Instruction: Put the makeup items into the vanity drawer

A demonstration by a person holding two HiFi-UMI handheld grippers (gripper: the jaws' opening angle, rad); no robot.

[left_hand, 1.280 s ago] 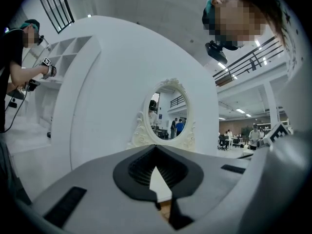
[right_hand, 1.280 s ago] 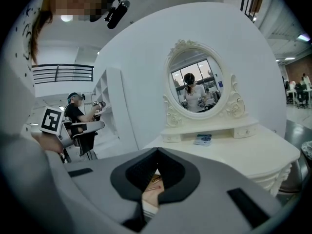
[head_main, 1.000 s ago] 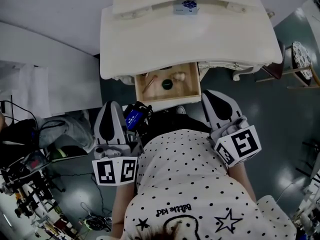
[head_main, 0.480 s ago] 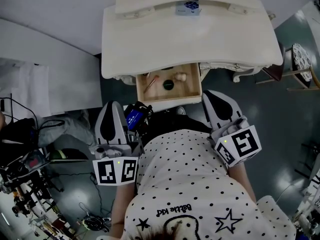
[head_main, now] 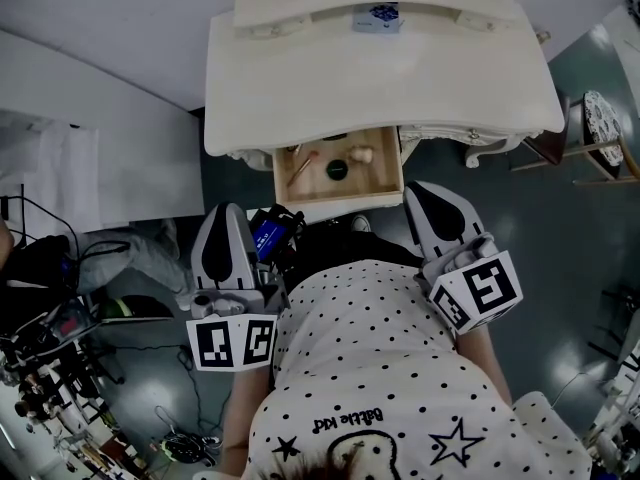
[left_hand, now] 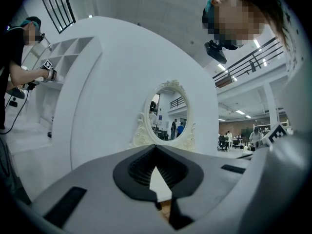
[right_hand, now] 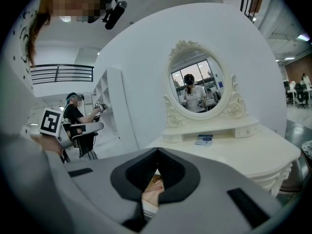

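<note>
The vanity's wooden drawer (head_main: 385, 180) stands pulled out under the cream tabletop (head_main: 380, 78). Inside it lie a thin brush (head_main: 300, 166), a dark round compact (head_main: 335, 169) and a small pale item (head_main: 360, 154). My left gripper (head_main: 222, 213) hangs below and left of the drawer, apart from it, jaws shut and empty. My right gripper (head_main: 425, 190) sits just right of the drawer's front, also shut with nothing held. In the left gripper view the left gripper (left_hand: 156, 147) points level at the vanity; in the right gripper view the right gripper (right_hand: 157, 151) points slightly down, drawer contents glimpsed through the notch.
A small blue box (head_main: 377, 15) rests on the vanity's back shelf below the oval mirror (right_hand: 197, 84). A stool (head_main: 600, 118) stands at the right. Cables and equipment (head_main: 50, 368) crowd the floor at left. Another person (right_hand: 75, 113) works at shelves beside the vanity.
</note>
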